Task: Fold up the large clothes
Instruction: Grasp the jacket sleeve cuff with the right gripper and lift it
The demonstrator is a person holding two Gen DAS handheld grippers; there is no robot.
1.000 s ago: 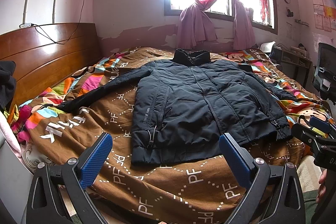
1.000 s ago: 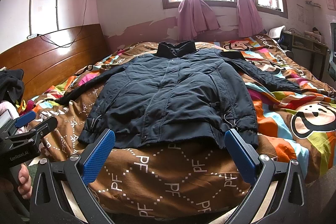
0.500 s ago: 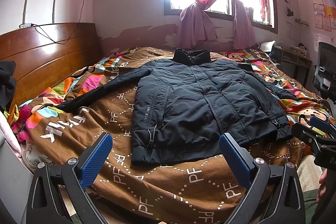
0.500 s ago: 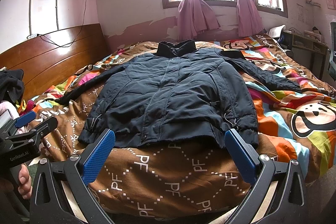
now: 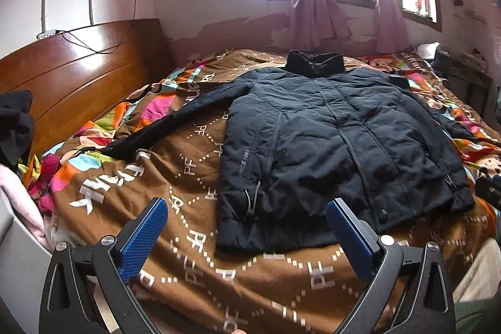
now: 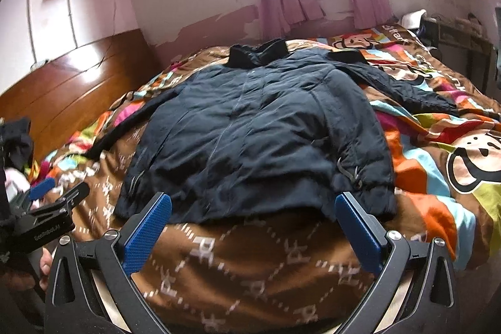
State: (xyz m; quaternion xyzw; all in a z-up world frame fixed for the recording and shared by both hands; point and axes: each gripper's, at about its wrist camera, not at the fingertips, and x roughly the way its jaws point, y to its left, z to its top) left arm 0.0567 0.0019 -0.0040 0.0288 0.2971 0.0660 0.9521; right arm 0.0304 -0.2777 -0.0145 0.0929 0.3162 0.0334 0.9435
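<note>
A large dark navy padded jacket [image 5: 328, 140] lies flat, front up, on the bed, collar toward the window, both sleeves spread out to the sides. It also shows in the right wrist view [image 6: 250, 130]. My left gripper [image 5: 247, 227] is open and empty, just short of the jacket's lower left hem. My right gripper [image 6: 253, 224] is open and empty, at the hem's near edge. The left gripper also shows at the left edge of the right wrist view [image 6: 53, 199].
The bed carries a brown and multicoloured patterned quilt [image 5: 175, 196]. A wooden headboard [image 5: 72, 77] stands to the left, with dark clothes [image 5: 15, 121] piled by it. A window with pink curtains [image 5: 316, 11] is behind. Cluttered furniture [image 6: 454, 33] stands at right.
Both grippers have moved forward toward the jacket's hem, with motion blur in the views. The right view has tilted. The jacket has not moved.
</note>
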